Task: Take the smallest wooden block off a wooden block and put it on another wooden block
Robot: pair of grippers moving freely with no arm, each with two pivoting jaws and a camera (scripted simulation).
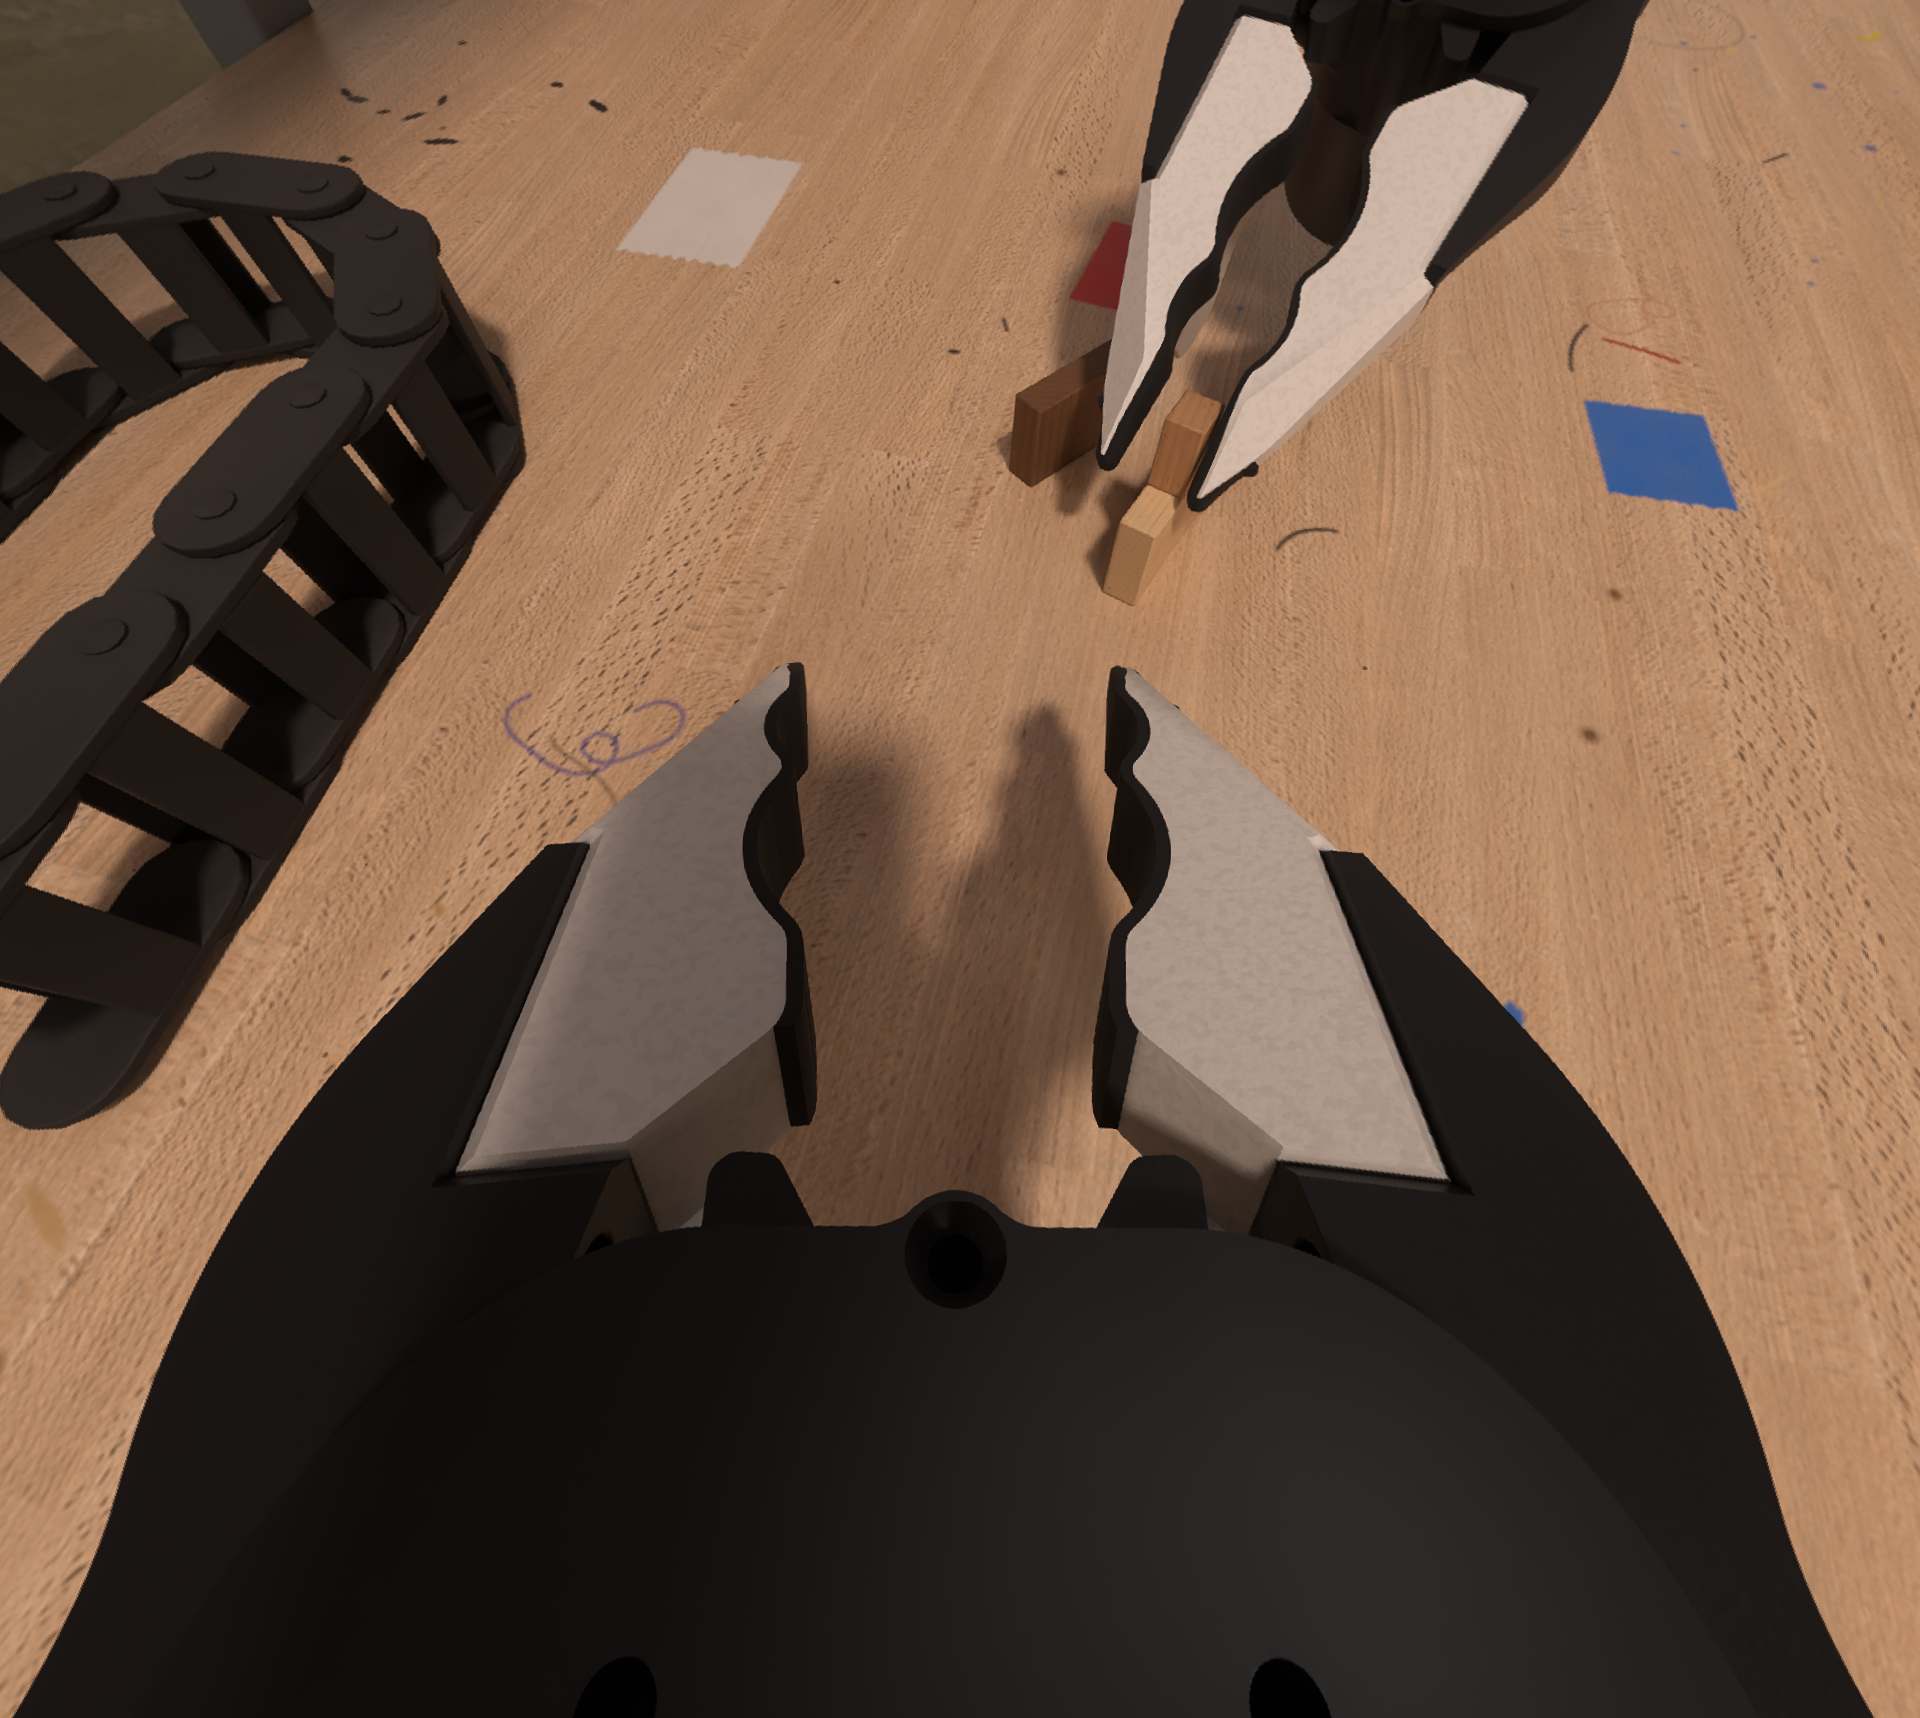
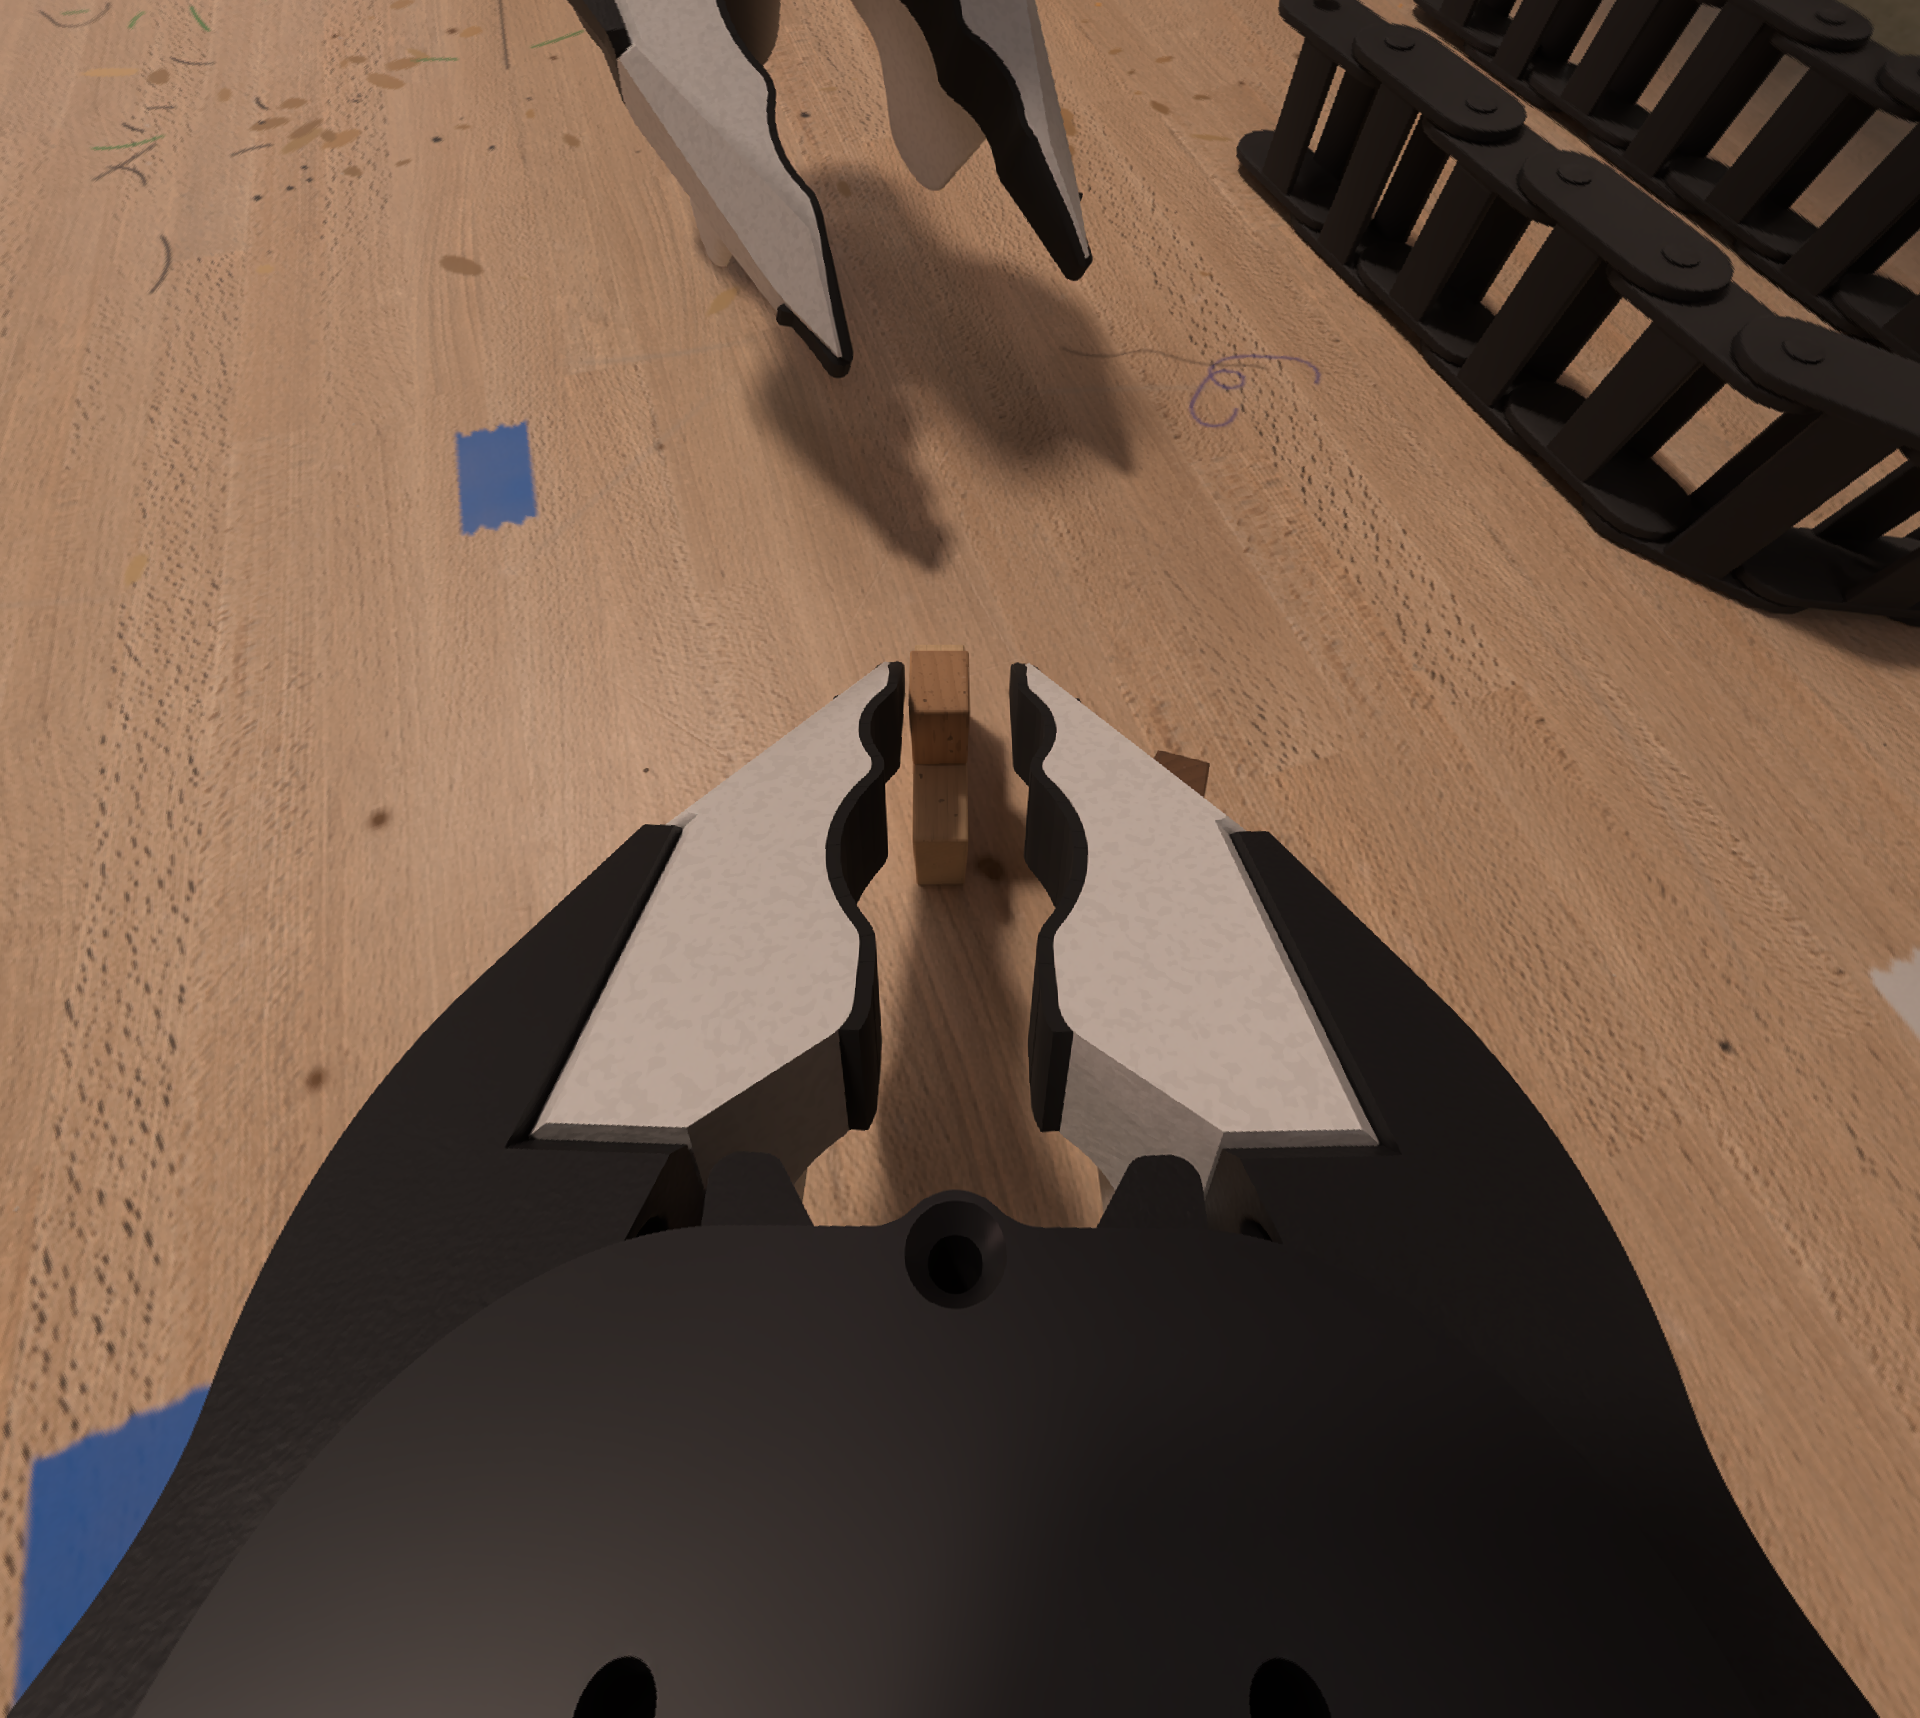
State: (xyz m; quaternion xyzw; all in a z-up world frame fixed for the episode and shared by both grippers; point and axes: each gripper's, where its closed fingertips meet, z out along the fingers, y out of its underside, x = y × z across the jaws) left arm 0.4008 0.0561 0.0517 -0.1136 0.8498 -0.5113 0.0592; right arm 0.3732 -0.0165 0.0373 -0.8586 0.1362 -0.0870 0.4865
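The right gripper (image 2: 954,681) is lowered over the blocks with its jaws narrowed but not yet in contact: a thin gap is seen on each side of the smallest wooden block (image 2: 938,704), which sits between the fingertips. That block is stacked on a paler wooden block (image 2: 940,821) standing on the surface (image 2: 312,733); in the left wrist view the pair appears slightly tilted, the small block (image 1: 1188,440) above the pale one (image 1: 1141,544). The straddling pose is judged to be the alignment before closing, so that only the top piece is pinched and the lower one left alone.

Just beside the stack a darker wooden block (image 1: 1051,427) rests on the surface, close to the outer face of one finger; it is the likely destination, though it is also the nearest thing to be knocked on lifting.

The left gripper (image 1: 956,681) is held wide and empty above bare surface, well apart from the blocks, evidently kept out of the way.

Farther out, a black cable chain (image 1: 239,525) lies to one side, with tape patches flat on the surface. Open room is left in front of the stack and above it; a straight lift is judged the safest exit.
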